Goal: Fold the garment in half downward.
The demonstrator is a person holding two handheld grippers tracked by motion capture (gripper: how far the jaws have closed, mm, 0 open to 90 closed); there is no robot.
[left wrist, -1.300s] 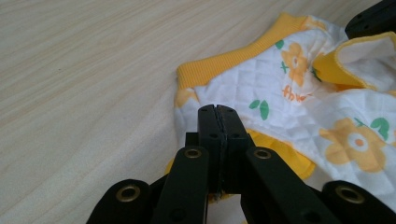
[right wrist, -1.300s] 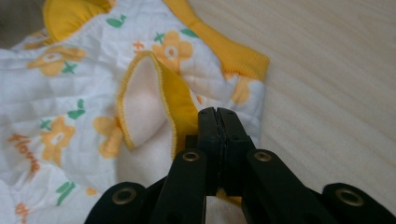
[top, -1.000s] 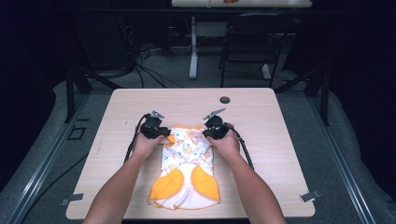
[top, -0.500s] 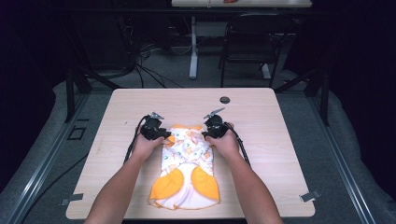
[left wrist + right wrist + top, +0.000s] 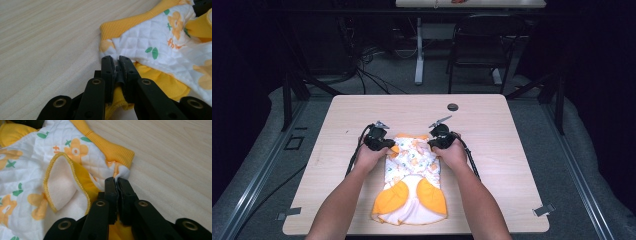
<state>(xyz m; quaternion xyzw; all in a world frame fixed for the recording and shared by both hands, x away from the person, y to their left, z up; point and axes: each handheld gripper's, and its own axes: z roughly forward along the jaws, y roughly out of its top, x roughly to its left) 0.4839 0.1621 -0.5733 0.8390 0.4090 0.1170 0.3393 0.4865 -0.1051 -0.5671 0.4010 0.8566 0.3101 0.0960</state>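
A small quilted garment (image 5: 412,170), white with orange flowers and yellow ribbed trim, lies flat in the middle of the wooden table (image 5: 512,150). My left gripper (image 5: 388,146) is at its upper left corner and my right gripper (image 5: 432,145) at its upper right corner. In the left gripper view the jaws (image 5: 117,60) have just been closing and now pinch the edge of the garment (image 5: 160,42) below the ribbed collar. In the right gripper view the jaws (image 5: 116,181) have likewise just closed on a fold of the garment (image 5: 37,170) beside the yellow collar.
A small black round disc (image 5: 453,106) sits on the table's far side. Bare wood lies to the left and right of the garment. Behind the table stand a dark chair (image 5: 472,45) and a table leg (image 5: 418,50) with cables on the floor.
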